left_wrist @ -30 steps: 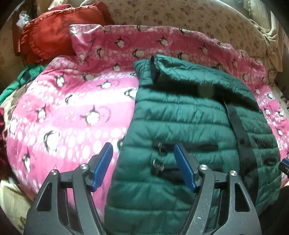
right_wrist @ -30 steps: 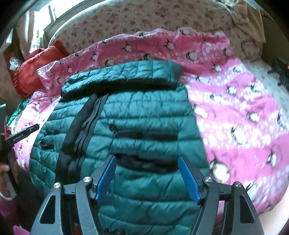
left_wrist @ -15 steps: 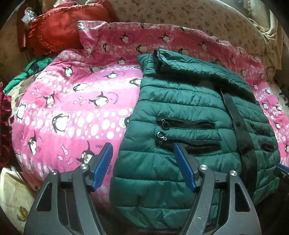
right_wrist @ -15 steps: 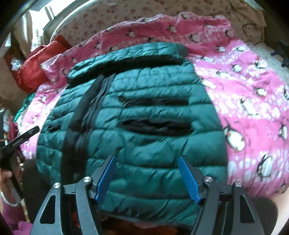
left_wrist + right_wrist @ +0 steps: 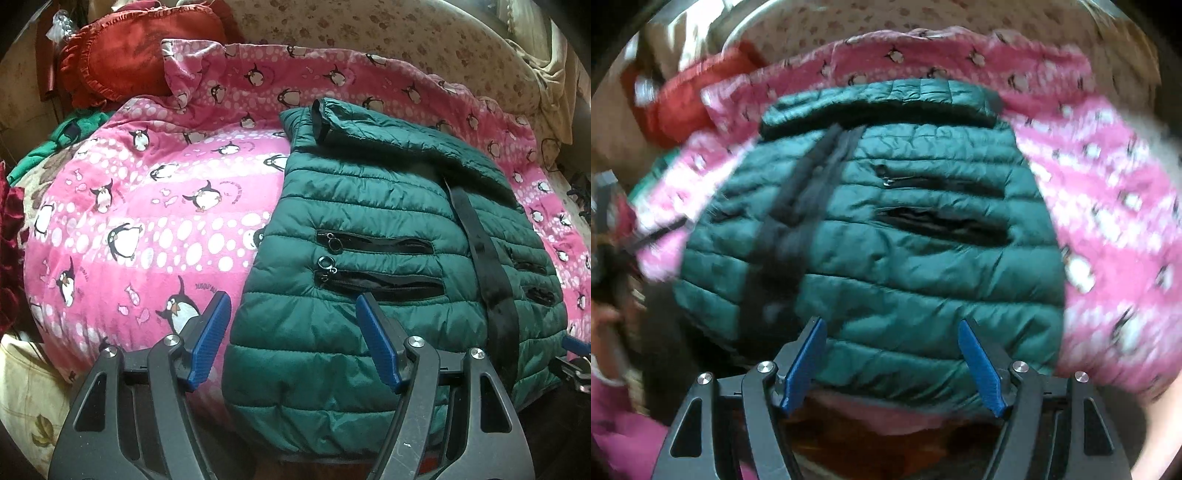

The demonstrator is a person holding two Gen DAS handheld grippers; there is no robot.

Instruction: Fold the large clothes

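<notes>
I have the green puffer jacket (image 5: 388,229) lying front-up on the pink penguin blanket (image 5: 147,206), sleeves tucked away, its hem hanging just over the near edge. To my eye the next fold is hem toward collar, so I'd bring both tools down onto the hem corners together, pinching through all the padded layers, since slippery quilted fabric may slide out of a shallow bite. The left gripper (image 5: 293,341) is spread with nothing between its pads, poised over the jacket's left hem corner. The right gripper (image 5: 892,363) is also spread and empty, its jaws having just been opening; its view is blurred. A red frilled cushion (image 5: 125,55) sits beyond the blanket.
</notes>
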